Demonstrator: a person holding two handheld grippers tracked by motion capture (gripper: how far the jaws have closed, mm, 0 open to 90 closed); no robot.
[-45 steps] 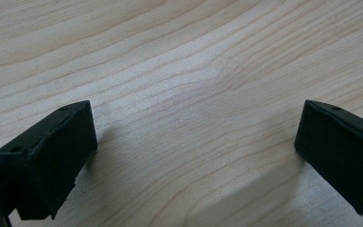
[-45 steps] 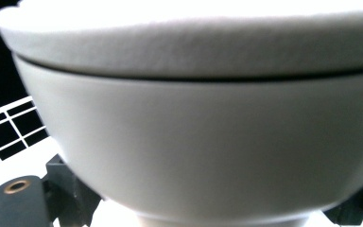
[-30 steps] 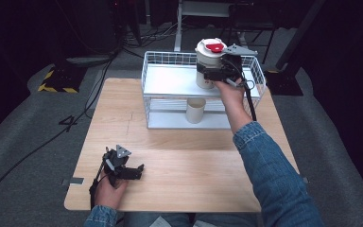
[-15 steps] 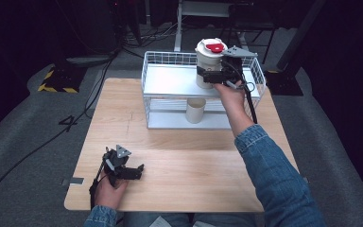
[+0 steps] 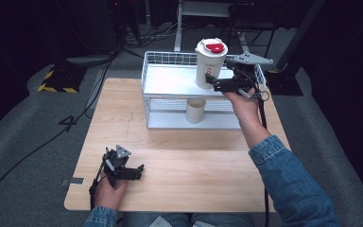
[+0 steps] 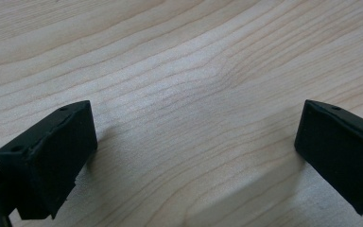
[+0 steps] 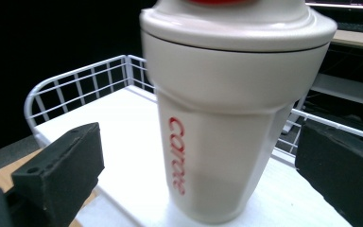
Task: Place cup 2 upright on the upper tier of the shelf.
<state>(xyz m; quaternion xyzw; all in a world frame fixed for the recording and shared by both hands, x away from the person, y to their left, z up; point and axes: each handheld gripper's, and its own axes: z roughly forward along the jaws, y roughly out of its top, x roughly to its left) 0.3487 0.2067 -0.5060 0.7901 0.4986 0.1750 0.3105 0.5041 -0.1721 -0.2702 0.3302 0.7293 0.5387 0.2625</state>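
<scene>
A white lidded cup [image 5: 210, 64] with a red cap and red lettering stands upright on the top shelf of a white wire rack [image 5: 170, 80]. My right gripper [image 5: 211, 80] sits just right of the cup, level with its lower half. In the right gripper view the cup [image 7: 217, 123] stands ahead between the wide-apart jaws of my right gripper [image 7: 198, 170], and neither pad touches it. Those jaws have just been opening. My left gripper [image 5: 134, 171] rests low at the table's front left, and it stands open [image 6: 194, 151] over bare wood.
A smaller plain cup [image 5: 196, 109] stands on the rack's lower shelf. The rack sits at the back of the wooden table [image 5: 194, 156]. Dark floor with cables and equipment surrounds the table.
My right gripper's jaws have let go of the white cup and drawn back a little toward the person. The cup stays on the top shelf. The left gripper has not moved.
</scene>
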